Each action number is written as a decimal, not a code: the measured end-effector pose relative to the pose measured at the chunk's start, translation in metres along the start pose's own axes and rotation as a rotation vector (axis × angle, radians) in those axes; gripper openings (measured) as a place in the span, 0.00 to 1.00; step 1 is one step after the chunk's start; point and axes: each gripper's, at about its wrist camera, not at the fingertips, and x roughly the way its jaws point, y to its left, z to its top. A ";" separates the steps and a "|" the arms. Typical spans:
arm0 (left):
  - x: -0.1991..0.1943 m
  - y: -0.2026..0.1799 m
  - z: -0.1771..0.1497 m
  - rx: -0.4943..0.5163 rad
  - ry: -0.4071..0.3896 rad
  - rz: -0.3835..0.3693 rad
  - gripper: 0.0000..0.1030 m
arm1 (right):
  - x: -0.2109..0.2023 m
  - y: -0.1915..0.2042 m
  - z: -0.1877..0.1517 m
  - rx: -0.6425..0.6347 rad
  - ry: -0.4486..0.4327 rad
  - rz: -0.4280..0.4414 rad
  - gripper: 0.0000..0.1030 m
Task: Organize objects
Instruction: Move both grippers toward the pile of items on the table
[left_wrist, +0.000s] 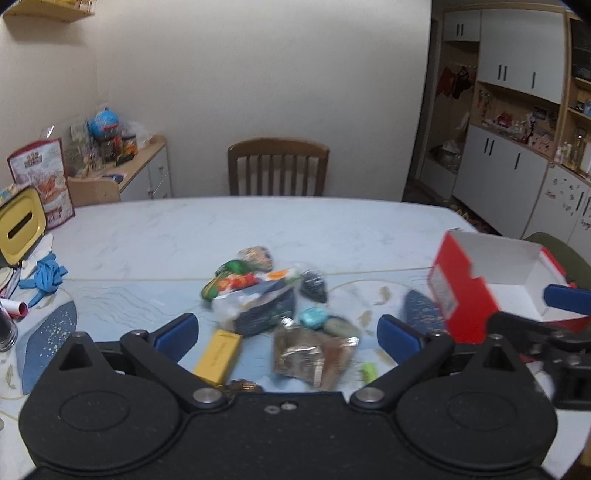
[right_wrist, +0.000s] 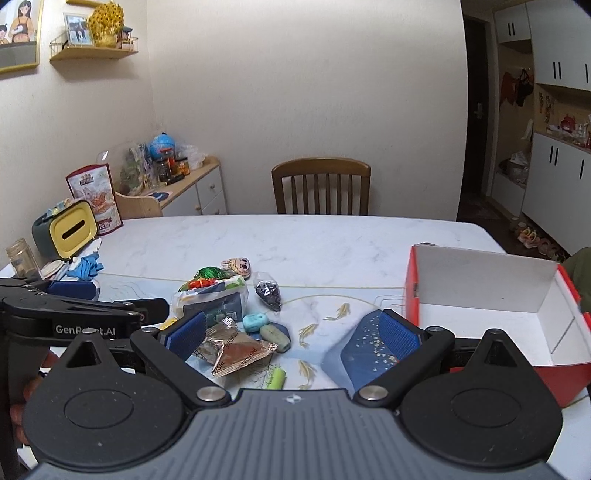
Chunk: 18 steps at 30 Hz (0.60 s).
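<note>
Hovering above the desk (right_wrist: 332, 236), both tongs empty, nothing yet lifted. Left tongs (left_wrist: 288, 332) spread wide, blue pads well apart, nothing between them; right tongs (right_wrist: 291, 332) likewise spread wide and holding nothing

Pile of small items lies on the desk just ahead of both tongs. Directly ahead of the left tongs, between its pads: brown foil sachet (left_wrist: 314, 354) and yellow box (left_wrist: 218, 354); just beyond them a clear bag with a dark packet (left_wrist: 258, 306), a teal block (left_wrist: 313, 317) and a grey-green block (left_wrist: 341, 326) touching it. Left view is motion-blurred, so finer labels unreadable. From the right view the foil sachet (right_wrist: 236, 350) sits just ahead of the left pad of the right tongs, and a small lime-green tube (right_wrist: 276, 378) lies near the tongs' base. Farther ahead: small bag of dark bits (right_wrist: 269, 290), green bundle (right_wrist: 208, 274), cartoon-face piece (right_wrist: 238, 266)

Red box (right_wrist: 498, 314), open top, white inside, appears empty; stands to the right of the right tongs, close beside its right pad

Judgement: sorting has not started or is at its first pick; the pile is intact and the box holds nothing visible. Step in hand: approach and choice of first item

Next move probably calls for lowering one pair of tongs onto a single item at the pile's near edge, the foil sachet or the tube being nearest. Flat sachet likely needs an edge pinch; risk of dragging neighbours
</note>
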 end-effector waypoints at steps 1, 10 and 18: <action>0.006 0.006 0.000 -0.001 0.009 0.003 0.99 | 0.005 0.001 0.000 -0.003 0.009 0.002 0.97; 0.068 0.046 -0.011 0.033 0.102 0.052 0.99 | 0.060 0.010 -0.013 -0.042 0.129 -0.021 0.97; 0.115 0.073 -0.021 -0.036 0.232 0.036 0.99 | 0.112 0.016 -0.044 -0.018 0.295 -0.063 0.96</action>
